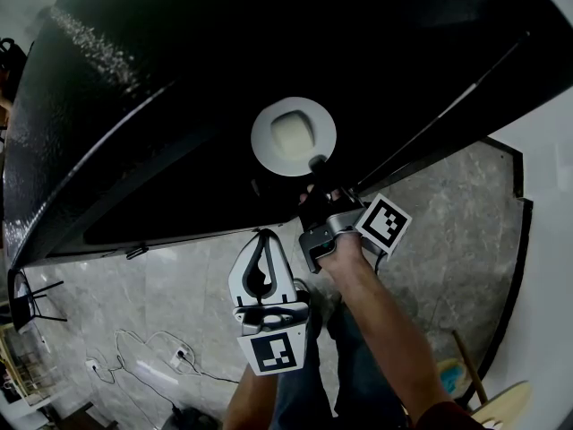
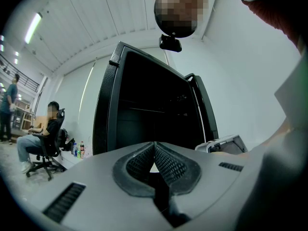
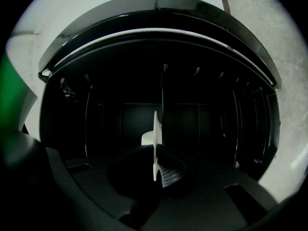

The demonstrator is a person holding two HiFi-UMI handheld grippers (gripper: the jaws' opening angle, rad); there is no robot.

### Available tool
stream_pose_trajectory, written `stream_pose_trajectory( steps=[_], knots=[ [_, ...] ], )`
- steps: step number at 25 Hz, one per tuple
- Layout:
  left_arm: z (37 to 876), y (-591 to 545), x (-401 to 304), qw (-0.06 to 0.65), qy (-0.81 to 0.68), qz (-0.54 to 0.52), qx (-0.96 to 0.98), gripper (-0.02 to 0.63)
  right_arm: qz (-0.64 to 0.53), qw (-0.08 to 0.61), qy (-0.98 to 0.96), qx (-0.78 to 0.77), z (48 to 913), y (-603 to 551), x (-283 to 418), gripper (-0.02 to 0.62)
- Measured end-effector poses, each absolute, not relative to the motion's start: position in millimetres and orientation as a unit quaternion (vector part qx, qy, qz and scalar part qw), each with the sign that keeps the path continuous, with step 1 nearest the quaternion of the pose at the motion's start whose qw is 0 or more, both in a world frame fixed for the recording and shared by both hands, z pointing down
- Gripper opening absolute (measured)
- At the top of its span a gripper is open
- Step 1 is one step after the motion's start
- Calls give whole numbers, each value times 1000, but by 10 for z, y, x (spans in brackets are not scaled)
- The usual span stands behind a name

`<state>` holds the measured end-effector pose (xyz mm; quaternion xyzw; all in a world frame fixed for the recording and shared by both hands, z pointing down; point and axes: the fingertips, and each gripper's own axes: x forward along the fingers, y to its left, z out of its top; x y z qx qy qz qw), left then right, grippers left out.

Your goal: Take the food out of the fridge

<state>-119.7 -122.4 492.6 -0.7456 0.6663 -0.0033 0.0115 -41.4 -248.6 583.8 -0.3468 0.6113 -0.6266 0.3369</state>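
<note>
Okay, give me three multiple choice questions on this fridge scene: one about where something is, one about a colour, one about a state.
1. Where is the plate? A. On the floor. B. In the open fridge. C. On a chair.
2. What colour is the plate? A. White. B. Red. C. Blue.
3. How are the left tongs? A. Wide open. B. Shut on the plate. C. Shut, empty.
Answers: 1 B, the dark fridge interior surrounds it; 2 A, it shows white under the pale food; 3 C, their jaws meet with nothing between, while the right tongs grip the plate's rim.
</note>
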Motion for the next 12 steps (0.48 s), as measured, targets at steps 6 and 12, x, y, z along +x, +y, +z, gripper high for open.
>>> stream_pose_trajectory(
  steps=[6,12],
  knots=[
    [4915,-1234,-1191,14,666,-4,-746,14,-630,335,609,-346,5841,-2487,-412,38],
    [4905,-1244,-1208,14,668,-3,-744,14,-630,332,612,-345,5829,-2483,-412,38]
  ],
)
